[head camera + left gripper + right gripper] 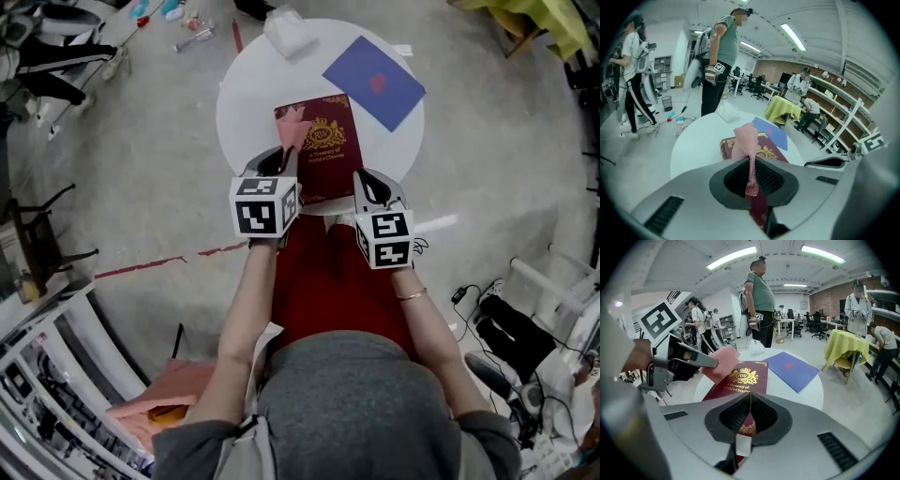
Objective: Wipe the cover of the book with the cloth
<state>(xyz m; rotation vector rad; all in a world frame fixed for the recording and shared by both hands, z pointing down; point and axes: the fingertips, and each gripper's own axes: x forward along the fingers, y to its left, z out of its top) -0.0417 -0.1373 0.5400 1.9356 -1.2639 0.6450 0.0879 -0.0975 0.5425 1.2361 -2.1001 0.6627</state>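
A maroon book [328,155] with a gold crest lies on the round white table [248,103], its near edge over the table's front rim. My left gripper [281,161] is shut on a pink cloth [292,131]. The cloth hangs over the book's left side near the far corner. In the left gripper view the pink cloth [745,138] runs down between the closed jaws of the left gripper [751,176], above the book [769,152]. My right gripper [366,185] is at the book's near right corner. In its own view the right gripper [750,409] is shut on the book [740,380] at its near edge.
A blue folder [373,82] lies at the table's far right. A crumpled white cloth [286,33] sits at the far edge. A person [761,301] stands beyond the table. A yellow-covered table [846,345] stands to the right. Small items [192,37] litter the floor at the far left.
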